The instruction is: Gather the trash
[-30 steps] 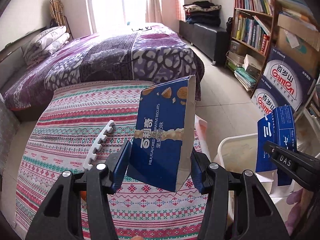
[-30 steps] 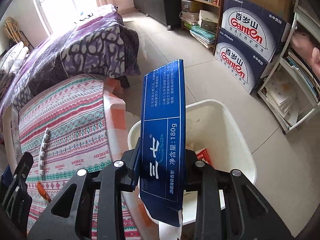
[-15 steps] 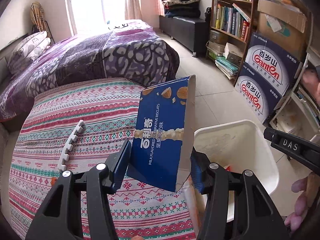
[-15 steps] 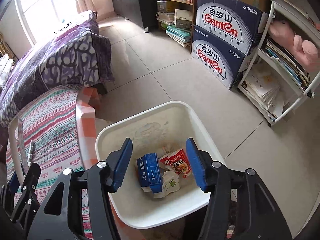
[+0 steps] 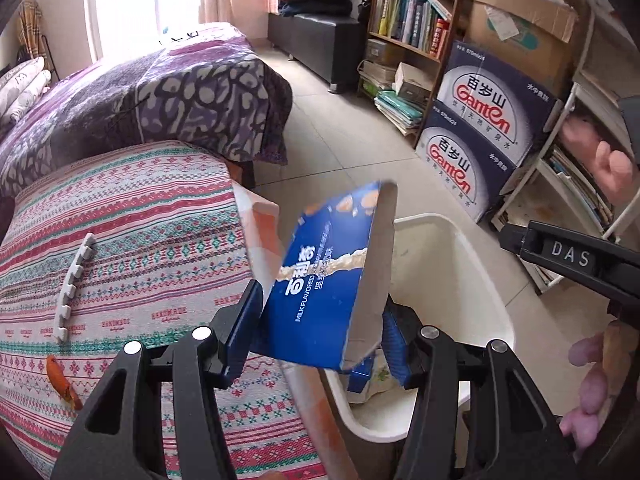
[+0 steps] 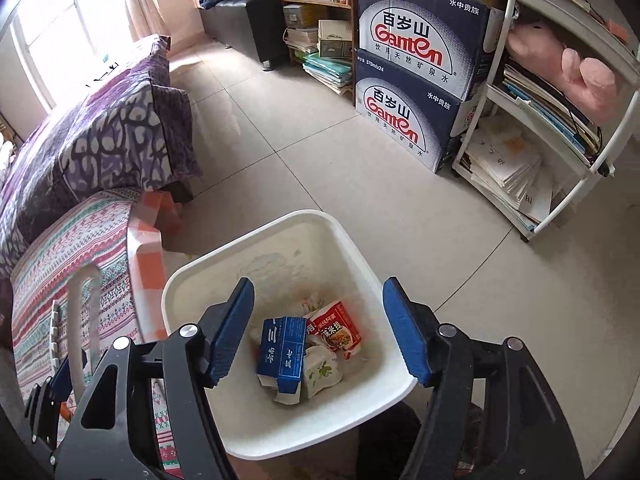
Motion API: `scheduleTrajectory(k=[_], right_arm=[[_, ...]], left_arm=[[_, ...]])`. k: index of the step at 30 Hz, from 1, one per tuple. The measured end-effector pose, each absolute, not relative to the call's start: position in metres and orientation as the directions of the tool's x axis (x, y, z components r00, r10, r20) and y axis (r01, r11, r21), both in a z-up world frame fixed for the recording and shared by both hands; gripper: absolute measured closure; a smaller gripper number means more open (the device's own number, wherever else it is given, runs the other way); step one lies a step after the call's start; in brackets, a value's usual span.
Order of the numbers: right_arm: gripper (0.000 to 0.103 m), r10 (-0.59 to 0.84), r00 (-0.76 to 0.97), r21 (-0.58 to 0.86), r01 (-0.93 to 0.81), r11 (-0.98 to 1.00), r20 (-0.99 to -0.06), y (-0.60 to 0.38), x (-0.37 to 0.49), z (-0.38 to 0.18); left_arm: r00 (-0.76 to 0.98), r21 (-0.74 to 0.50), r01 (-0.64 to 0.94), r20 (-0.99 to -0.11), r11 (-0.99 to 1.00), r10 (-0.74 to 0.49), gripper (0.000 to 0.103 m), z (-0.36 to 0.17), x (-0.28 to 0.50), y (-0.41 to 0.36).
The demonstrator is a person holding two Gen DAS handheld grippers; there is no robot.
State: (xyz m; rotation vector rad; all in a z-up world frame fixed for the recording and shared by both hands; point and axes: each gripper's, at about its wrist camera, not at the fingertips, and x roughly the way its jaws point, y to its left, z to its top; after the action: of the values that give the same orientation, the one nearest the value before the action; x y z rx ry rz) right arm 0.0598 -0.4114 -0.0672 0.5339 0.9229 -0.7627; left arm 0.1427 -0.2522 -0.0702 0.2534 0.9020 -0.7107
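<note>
Right wrist: white bin point(image 6: 384, 280) holds blue carton point(image 6: 282, 350), red packet point(image 6: 336, 326).

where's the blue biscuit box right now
In the left wrist view the blue biscuit box sits tilted between the opening jaws of the left gripper, over the near rim of the white bin, beside the striped cloth.

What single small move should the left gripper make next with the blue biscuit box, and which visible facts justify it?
Probably finish letting go. The left gripper is opening with the biscuit box tilted between its fingers, over the near edge of the white bin. The right gripper is opening too, with nothing between its fingers; its blue carton lies inside.
</note>
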Motion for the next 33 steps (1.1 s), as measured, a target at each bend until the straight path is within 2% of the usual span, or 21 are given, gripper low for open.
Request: scheduleTrajectory(k=[1, 3, 9, 15, 25, 33], right_arm=[[0.038, -0.351, 0.38, 0.089, 0.777, 0.623, -0.856, -0.413, 0.058, -0.067], [0.036, -0.357, 0.38, 0.091, 0.782, 0.616, -0.853, -0.414, 0.056, -0.066], [0.027, -0.363, 0.39, 0.114, 0.797, 0.593, -0.846, -0.417, 0.052, -0.065], [0.016, -0.354, 0.405, 0.124, 0.787, 0.604, -0.843, -0.405, 0.06, -0.063], [0.012, -0.289, 0.422, 0.138, 0.735, 0.664, -0.859, -0.368, 0.09, -0.065], [0.011, -0.238, 0.433, 0.139, 0.676, 0.723, -0.869, -0.329, 0.117, -0.069]], left_arm=[[0.397, -0.107, 0.665, -0.787, 0.739, -0.472, 0.035, -0.071, 0.142, -0.253], [0.367, -0.144, 0.671, -0.788, 0.727, -0.495, 0.028, -0.071, 0.141, -0.256], [0.361, -0.161, 0.65, -0.795, 0.743, -0.488, 0.027, -0.072, 0.143, -0.254], [0.409, -0.121, 0.583, -0.81, 0.803, -0.419, 0.027, -0.073, 0.153, -0.234], [0.464, -0.034, 0.355, -0.861, 0.934, -0.208, 0.023, -0.089, 0.184, -0.168], [0.467, 0.114, 0.088, -0.882, 0.99, 0.06, 0.022, -0.111, 0.213, -0.094]])
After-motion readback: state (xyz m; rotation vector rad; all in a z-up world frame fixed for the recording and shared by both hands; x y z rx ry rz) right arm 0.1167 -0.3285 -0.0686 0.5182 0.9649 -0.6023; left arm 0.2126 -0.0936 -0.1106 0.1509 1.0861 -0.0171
